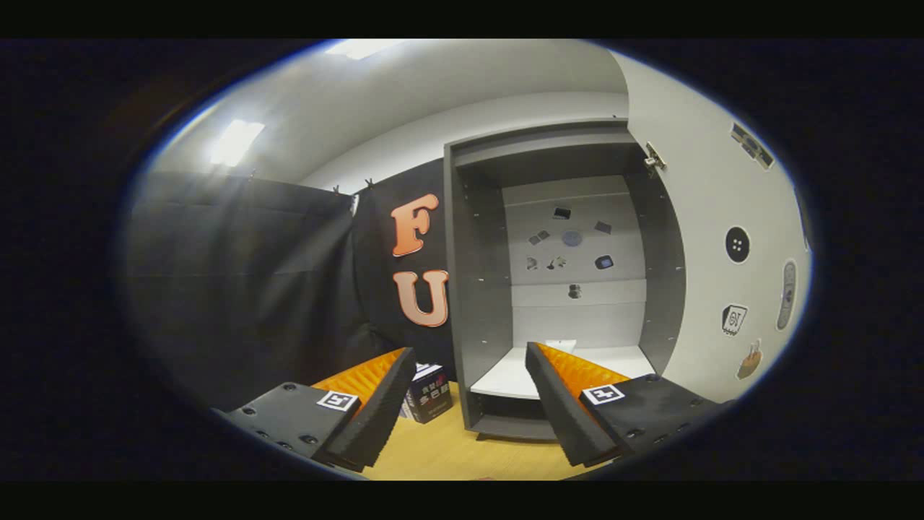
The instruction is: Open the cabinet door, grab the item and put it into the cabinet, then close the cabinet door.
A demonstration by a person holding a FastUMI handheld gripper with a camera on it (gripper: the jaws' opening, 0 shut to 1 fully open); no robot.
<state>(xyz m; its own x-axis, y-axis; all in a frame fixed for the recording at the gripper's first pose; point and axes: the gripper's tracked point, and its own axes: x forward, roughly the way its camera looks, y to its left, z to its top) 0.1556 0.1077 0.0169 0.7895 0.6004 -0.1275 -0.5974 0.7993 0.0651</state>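
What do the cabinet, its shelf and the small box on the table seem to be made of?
Cabinet: likely laminated board, matte grey, with rows of drilled peg holes in the side walls. Shelf: probably the same board with a smooth white face. Box: seemingly printed cardboard, dark and slightly glossy, standing on the wood-look table. The gripper is open, fingers apart and holding nothing.

No wording can be read. The spread, empty fingers of the gripper (pixel 471 352) each bear a square black-and-white marker. The dark box (pixel 429 393) at their eleven o'clock carries print too small to read, as do the stickers (pixel 734 318) on the cabinet door (pixel 707 217) at two o'clock.
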